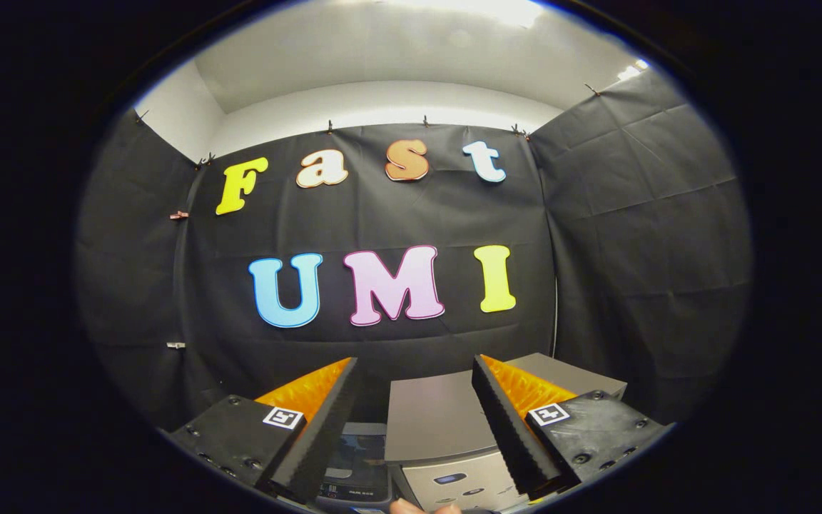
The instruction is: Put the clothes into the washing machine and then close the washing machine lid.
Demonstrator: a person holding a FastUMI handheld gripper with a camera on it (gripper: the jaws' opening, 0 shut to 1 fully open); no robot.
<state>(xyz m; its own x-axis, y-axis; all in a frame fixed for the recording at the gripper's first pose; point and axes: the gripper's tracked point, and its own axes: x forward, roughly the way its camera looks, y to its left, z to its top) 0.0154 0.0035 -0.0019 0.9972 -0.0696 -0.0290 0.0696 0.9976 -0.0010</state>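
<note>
Looking past the gripper [414, 400], whose two fingers stand wide apart with nothing between them, a grey box-shaped washing machine [439, 421] sits low and just ahead. Its flat lid [432, 410] lies down, seemingly shut. It looks hard and stiff, so its front edge would be the place to grab. Clothes would be soft and floppy; pinch them at a bunched fold. A darker machine [357, 460] sits beside it, half hidden. A fingertip [405, 507] peeks in, cut off.
</note>
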